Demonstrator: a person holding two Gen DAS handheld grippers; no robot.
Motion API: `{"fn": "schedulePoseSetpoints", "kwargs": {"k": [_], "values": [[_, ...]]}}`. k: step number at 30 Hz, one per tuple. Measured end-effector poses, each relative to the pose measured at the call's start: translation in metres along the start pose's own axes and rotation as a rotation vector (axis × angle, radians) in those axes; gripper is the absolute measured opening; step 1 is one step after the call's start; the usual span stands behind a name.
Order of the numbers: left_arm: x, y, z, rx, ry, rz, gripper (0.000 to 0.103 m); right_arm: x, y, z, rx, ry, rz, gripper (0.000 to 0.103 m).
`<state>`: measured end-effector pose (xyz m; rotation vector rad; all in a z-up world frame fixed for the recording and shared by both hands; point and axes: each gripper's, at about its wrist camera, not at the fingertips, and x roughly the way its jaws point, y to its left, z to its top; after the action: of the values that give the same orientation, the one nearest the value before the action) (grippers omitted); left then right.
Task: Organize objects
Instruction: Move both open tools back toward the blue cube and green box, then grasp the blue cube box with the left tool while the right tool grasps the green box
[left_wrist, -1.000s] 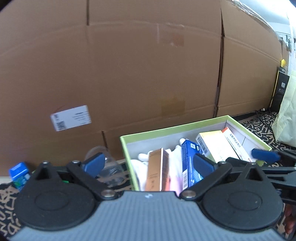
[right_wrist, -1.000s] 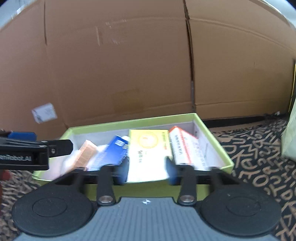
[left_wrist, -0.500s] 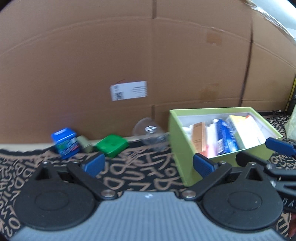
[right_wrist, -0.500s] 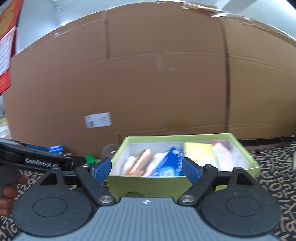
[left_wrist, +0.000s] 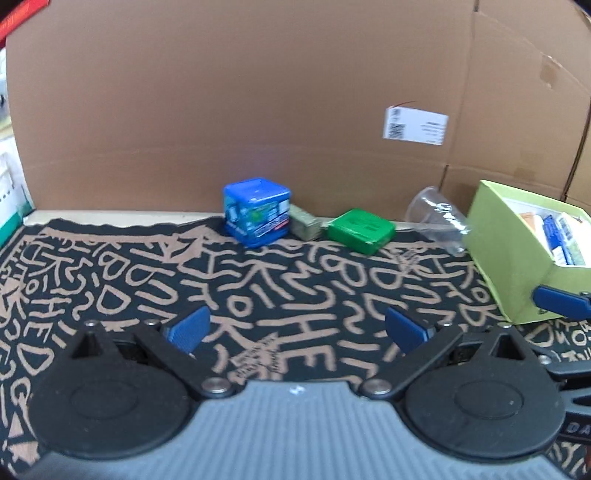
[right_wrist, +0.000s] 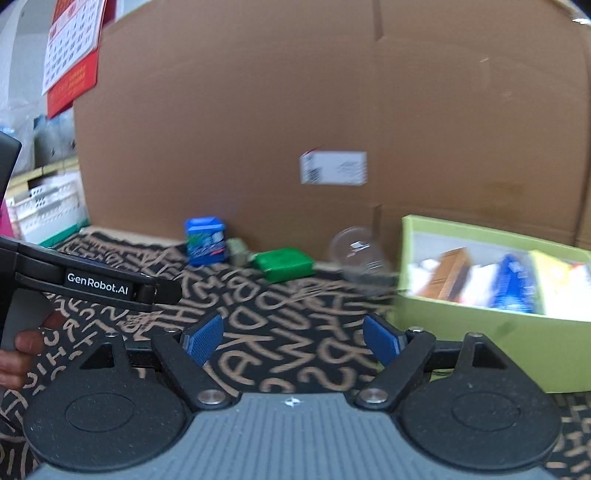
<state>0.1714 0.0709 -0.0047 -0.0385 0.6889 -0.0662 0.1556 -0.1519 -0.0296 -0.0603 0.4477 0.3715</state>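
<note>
So the surface is covered by a black cloth with tan scribbly letters all over it, and a big cardboard wall runs along its far edge. Lined up near that far edge: a blue cube-shaped box with a busy printed label, then a small olive-green block right beside it, touching or nearly so, then a flat green box just past that. Further toward the right there's a clear plastic cup lying on its side, and next to it an open lime-green box at the right edge, packed with upright cartons. The near half of the cloth is bare.
</note>
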Motion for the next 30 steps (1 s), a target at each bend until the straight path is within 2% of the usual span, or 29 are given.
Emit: {"fn": "schedulePoseSetpoints", "kwargs": {"k": [3, 10, 14, 21, 27, 28, 29, 30], "values": [[0.011, 0.017, 0.004, -0.007, 0.002, -0.004, 0.103, 0.026, 0.011, 0.005, -0.02, 0.02, 0.02, 0.086], [0.038, 0.045, 0.025, -0.035, -0.008, 0.041, 0.103, 0.089, 0.019, 0.029, -0.072, 0.048, 0.032, 0.085], [0.062, 0.052, 0.047, -0.001, -0.034, 0.048, 0.103, 0.125, 0.022, 0.044, -0.096, 0.071, 0.029, 0.085], [0.113, 0.053, 0.07, 0.081, -0.048, 0.033, 0.103, 0.177, 0.015, 0.055, -0.086, 0.117, 0.006, 0.085], [0.146, 0.064, 0.078, 0.034, -0.021, -0.02, 0.103, 0.201, -0.001, 0.052, -0.034, 0.158, 0.006, 0.085], [0.149, 0.065, 0.078, 0.026, -0.017, -0.035, 0.095, 0.202, -0.002, 0.052, -0.031, 0.157, 0.006, 0.085], [0.152, 0.065, 0.077, 0.023, -0.007, -0.059, 0.08, 0.201, -0.001, 0.051, -0.038, 0.155, 0.01, 0.084], [0.155, 0.065, 0.076, 0.022, 0.013, -0.087, 0.072, 0.2, 0.001, 0.05, -0.051, 0.158, 0.021, 0.079]]}}
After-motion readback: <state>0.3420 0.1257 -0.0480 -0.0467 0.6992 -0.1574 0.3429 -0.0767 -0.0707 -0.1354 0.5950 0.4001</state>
